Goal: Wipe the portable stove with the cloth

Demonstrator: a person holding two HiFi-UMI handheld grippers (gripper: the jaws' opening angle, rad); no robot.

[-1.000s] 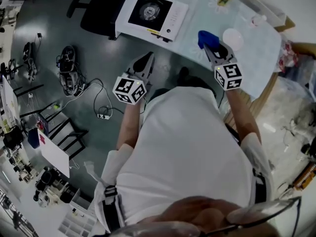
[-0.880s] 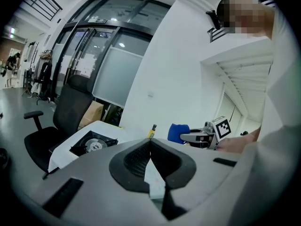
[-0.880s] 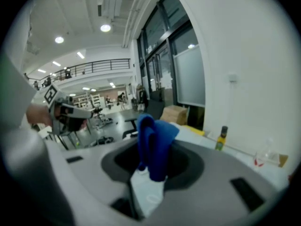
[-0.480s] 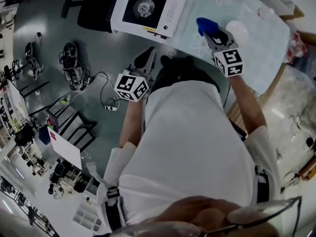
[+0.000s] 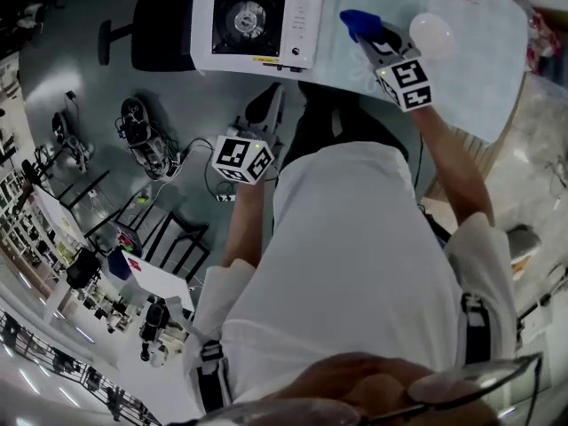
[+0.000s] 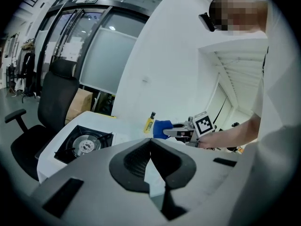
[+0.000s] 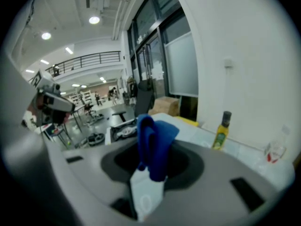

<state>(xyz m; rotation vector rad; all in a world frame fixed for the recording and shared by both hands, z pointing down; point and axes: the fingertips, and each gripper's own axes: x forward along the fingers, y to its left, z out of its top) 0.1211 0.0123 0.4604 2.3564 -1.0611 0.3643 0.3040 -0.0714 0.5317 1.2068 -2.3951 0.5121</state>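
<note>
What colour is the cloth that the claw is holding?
Blue, with no pattern. The cloth in the right claw shows best in the right gripper view.

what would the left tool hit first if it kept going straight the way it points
Probably the near edge of the table, just right of the portable stove. Nothing else shows in between, though depth is unclear.

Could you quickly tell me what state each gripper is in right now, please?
Left gripper: closed, nothing between its jaws.
Right gripper: closed on the blue cloth.
</note>
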